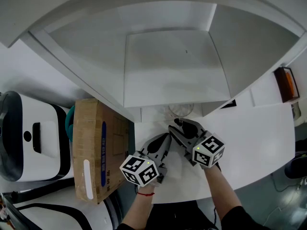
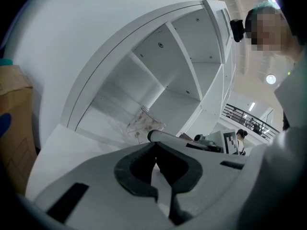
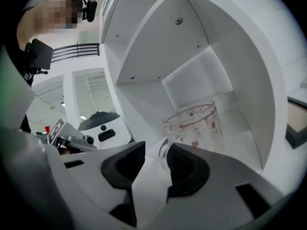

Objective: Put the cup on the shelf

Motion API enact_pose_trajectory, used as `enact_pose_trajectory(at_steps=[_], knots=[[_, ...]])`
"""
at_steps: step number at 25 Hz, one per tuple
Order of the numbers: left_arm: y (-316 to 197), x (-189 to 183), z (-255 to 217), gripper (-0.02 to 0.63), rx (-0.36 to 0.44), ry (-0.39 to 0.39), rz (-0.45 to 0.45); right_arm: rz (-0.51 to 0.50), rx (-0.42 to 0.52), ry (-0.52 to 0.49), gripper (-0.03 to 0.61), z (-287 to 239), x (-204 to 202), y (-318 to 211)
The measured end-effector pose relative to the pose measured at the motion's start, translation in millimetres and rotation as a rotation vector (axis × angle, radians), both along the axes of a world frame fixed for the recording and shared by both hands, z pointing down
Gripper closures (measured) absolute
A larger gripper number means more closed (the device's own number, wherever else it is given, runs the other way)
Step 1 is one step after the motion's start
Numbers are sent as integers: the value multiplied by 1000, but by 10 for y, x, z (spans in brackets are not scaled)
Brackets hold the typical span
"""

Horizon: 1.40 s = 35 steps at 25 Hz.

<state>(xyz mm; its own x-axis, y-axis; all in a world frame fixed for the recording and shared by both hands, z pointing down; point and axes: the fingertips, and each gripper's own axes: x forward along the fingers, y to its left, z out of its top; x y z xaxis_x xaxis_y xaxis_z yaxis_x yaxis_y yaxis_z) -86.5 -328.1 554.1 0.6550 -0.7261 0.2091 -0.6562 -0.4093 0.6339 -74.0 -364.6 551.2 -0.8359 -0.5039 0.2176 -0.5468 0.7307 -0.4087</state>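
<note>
On the shelf (image 3: 230,56), cup (image 3: 194,126) upright, rim up.

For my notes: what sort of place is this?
Probably a lab or test room, not a home: a white shelf unit on a white table, a cardboard box and a white machine beside it.

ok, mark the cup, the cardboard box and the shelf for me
cup (image 3: 194,123), right gripper view, glass side wall.
cardboard box (image 1: 91,138), head view, brown top face.
shelf (image 1: 172,66), head view, bare white panel.
</note>
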Motion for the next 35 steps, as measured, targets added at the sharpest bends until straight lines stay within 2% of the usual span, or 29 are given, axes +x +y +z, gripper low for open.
enact_pose_trajectory(at_steps=[5, 10, 24, 28, 35], knots=[[-7, -46, -9, 607, 2, 0, -5, 0, 18, 84, 455, 28, 14, 5], [-11, -42, -10, 608, 5, -6, 2, 47, -18, 38, 454, 17, 98, -9], [-38, 65, -27, 607, 4, 14, 23, 85, 26, 88, 457, -9, 298, 36], [-44, 68, -31, 607, 5, 16, 22, 80, 45, 100, 524, -3, 292, 62], [-62, 48, -47, 607, 6, 21, 15, 105, 53, 99, 531, -10, 290, 3]])
